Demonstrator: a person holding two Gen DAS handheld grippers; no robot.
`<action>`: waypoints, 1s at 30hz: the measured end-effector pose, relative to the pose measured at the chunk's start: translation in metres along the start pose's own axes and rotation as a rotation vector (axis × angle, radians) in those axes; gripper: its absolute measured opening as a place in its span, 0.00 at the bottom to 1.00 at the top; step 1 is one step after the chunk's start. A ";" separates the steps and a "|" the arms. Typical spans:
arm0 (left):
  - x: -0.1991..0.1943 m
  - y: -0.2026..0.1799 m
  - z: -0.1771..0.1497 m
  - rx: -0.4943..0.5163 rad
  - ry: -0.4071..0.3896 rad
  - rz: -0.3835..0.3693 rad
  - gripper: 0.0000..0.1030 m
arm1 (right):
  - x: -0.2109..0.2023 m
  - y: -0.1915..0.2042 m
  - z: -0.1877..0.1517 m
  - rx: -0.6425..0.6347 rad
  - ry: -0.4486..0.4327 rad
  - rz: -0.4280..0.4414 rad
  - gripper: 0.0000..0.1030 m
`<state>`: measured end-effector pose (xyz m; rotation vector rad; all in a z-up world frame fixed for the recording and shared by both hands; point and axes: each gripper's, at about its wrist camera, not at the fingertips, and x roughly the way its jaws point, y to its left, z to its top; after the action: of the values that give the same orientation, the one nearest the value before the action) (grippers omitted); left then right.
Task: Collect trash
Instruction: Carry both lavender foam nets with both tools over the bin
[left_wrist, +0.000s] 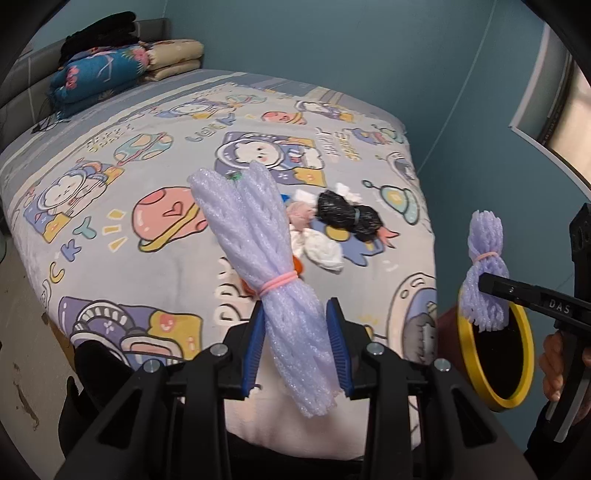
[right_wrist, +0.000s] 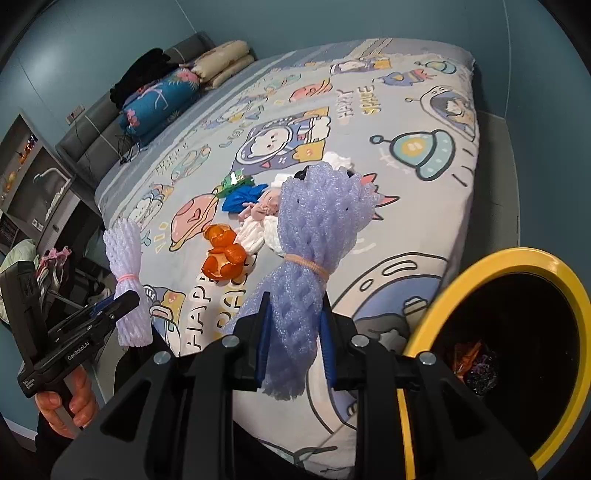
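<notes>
Both tongs (left_wrist: 300, 341) (right_wrist: 295, 345) clamped on foam bundles (left_wrist: 273, 273) (right_wrist: 310, 254) over cartoon-print bed (left_wrist: 110, 229), blue walls (left_wrist: 332, 44).

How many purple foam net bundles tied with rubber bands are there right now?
2. One purple foam net bundle is clamped in the left gripper; the other foam bundle is in the right gripper, near the yellow-rimmed bin.
</notes>
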<state>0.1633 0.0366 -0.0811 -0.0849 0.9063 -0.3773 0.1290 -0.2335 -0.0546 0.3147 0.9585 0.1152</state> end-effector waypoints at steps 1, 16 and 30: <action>-0.001 -0.004 0.000 0.008 -0.001 -0.005 0.30 | -0.003 -0.002 -0.001 0.004 -0.006 0.001 0.22; -0.011 -0.080 0.006 0.128 0.003 -0.123 0.31 | -0.059 -0.051 -0.008 0.082 -0.123 -0.053 0.22; -0.004 -0.162 0.010 0.263 0.019 -0.217 0.31 | -0.105 -0.094 -0.017 0.151 -0.232 -0.160 0.22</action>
<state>0.1231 -0.1132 -0.0349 0.0628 0.8612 -0.6972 0.0509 -0.3442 -0.0104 0.3804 0.7593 -0.1384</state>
